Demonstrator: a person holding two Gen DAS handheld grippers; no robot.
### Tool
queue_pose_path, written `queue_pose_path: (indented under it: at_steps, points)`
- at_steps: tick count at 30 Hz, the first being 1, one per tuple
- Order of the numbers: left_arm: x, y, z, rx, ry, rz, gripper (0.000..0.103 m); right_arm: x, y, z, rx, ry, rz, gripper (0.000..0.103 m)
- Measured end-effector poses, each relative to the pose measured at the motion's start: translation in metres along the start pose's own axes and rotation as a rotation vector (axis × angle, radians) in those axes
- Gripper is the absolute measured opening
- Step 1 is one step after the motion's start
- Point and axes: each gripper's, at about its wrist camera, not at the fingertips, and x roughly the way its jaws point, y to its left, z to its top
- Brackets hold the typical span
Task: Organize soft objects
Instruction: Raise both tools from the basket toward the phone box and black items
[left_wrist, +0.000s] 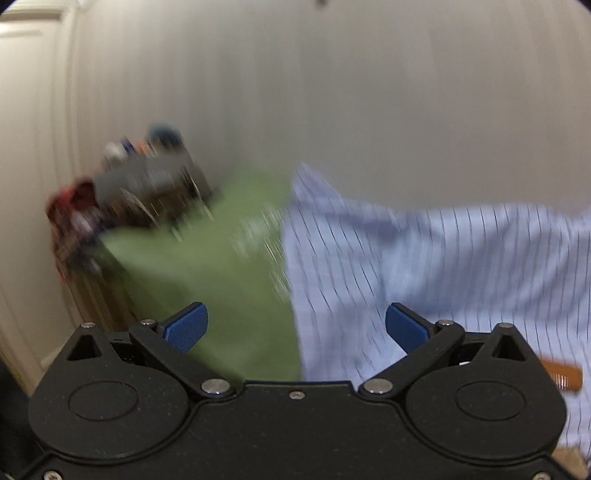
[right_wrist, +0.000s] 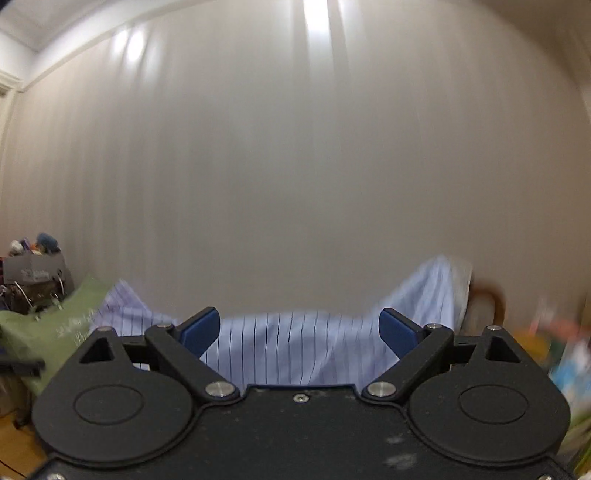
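A pale blue striped shirt lies spread and rumpled — thin dark pinstripes, one corner peaked up by the wall. Just beside it, touching, lies a green cloth — blurred.

Left hand-held gripper and right hand-held gripper, jaws apart, empty

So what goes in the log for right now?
left tongs: open, empty | right tongs: open, empty | striped shirt: spread, unheld | green cloth: beside shirt
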Motion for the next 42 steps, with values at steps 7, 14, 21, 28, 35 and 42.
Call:
queue_pose_path:
  at_steps: [7,14,21,28,35,42]
  points:
    - [0.030,-0.066,-0.058,-0.005,0.158,-0.158,0.099,0.066,-0.010,-0.093,0.114,0.108,-0.058,0.093]
    - [0.055,-0.128,-0.073,0.038,0.228,-0.264,0.099,0.127,-0.002,-0.165,0.159,0.272,-0.186,0.092]
    - [0.099,-0.172,-0.099,0.115,0.353,-0.283,0.099,0.180,0.016,-0.223,0.160,0.470,-0.212,0.091]
    - [0.148,-0.181,-0.118,0.147,0.452,-0.244,0.099,0.237,0.035,-0.267,0.105,0.612,-0.212,0.084]
    - [0.177,-0.187,-0.128,0.173,0.506,-0.248,0.099,0.280,0.056,-0.284,0.094,0.682,-0.198,0.083]
    - [0.197,-0.187,-0.143,0.153,0.601,-0.263,0.099,0.315,0.069,-0.298,0.092,0.712,-0.197,0.082]
